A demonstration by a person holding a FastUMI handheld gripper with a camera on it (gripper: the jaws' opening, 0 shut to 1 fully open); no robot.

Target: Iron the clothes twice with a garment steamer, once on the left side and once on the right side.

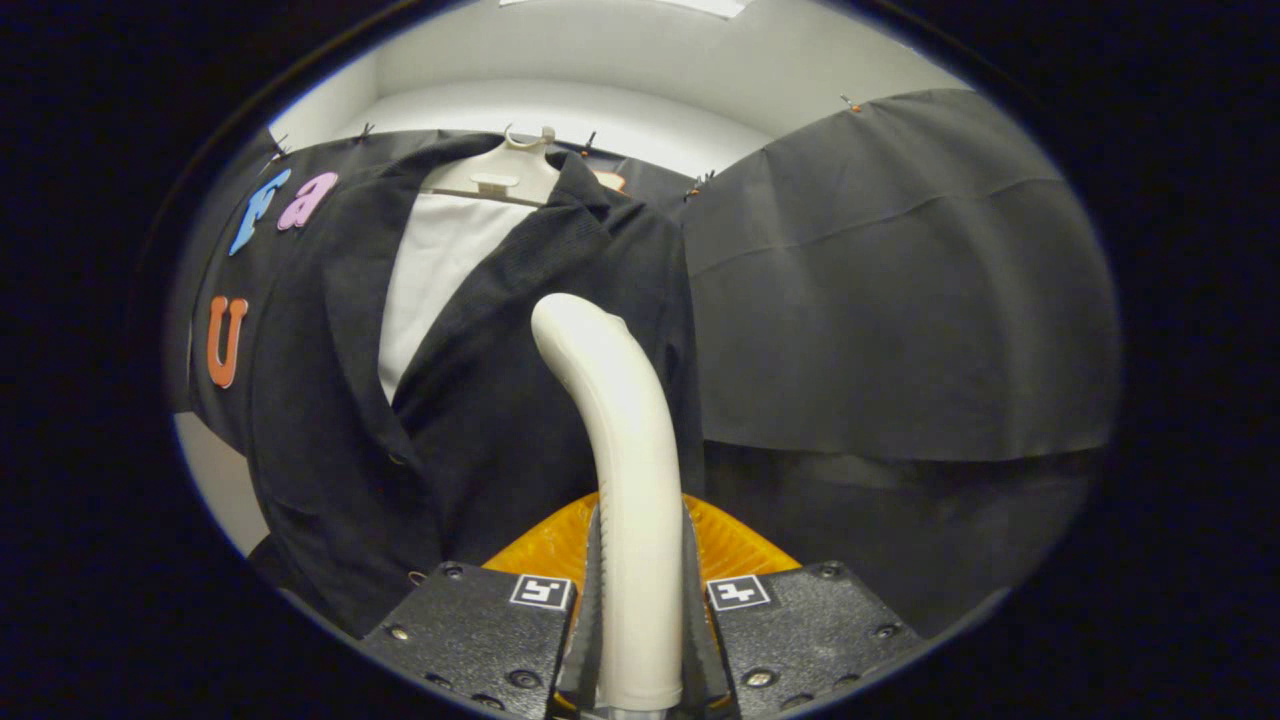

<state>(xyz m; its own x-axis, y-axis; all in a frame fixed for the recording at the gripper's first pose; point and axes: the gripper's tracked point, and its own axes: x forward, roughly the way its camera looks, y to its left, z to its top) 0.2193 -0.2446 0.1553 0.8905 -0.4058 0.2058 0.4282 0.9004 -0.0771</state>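
My gripper (640, 590) is shut on the cream-white handle of the garment steamer (620, 440), which rises between my fingers and curves toward the clothes. An orange ribbed part of the steamer (740, 545) shows just behind the fingers. Beyond it hangs a black jacket (480, 400) over a white shirt (440, 270) on a white hanger (500, 175). The steamer's tip stands in front of the jacket's right front panel; whether it touches the cloth I cannot tell.
Black cloth (900, 300) covers the booth wall to the right of the jacket and behind it. A white wall (620, 110) and ceiling show above the hanger rail.
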